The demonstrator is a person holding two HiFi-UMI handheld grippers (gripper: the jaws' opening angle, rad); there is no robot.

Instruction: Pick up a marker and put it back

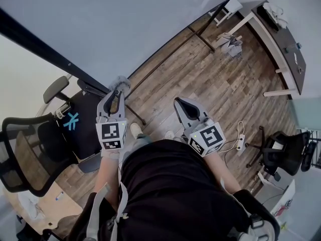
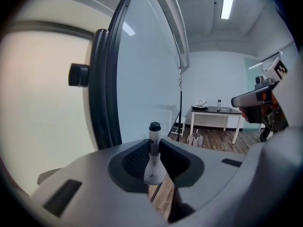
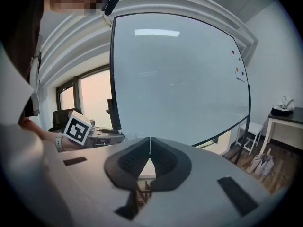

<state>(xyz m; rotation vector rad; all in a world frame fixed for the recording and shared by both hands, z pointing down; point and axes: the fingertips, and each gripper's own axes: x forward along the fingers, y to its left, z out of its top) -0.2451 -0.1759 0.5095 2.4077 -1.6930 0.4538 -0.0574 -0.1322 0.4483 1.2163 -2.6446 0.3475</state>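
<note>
Item: marker (image 2: pixel 154 150), upright, clamped in L gripper (image 1: pixel 113 98). R gripper (image 3: pixel 150 148): jaws together, empty. Status: pickup looks done; put-back by whiteboard (image 3: pixel 180 79) lower edge prob. pending.

We stand on a wood-plank floor (image 1: pixel 210 84) before a big whiteboard (image 3: pixel 180 79) in a black frame. Left of it, windows (image 3: pixel 92 96) glow warm. A black mesh chair (image 1: pixel 27 154) sits at our left, another chair (image 1: pixel 281 152) at our right. Against the pale far wall (image 2: pixel 213 79) stands a dark-topped desk (image 1: pixel 281 39) with white legs. A strip light (image 2: pixel 227 1) runs overhead.
</note>
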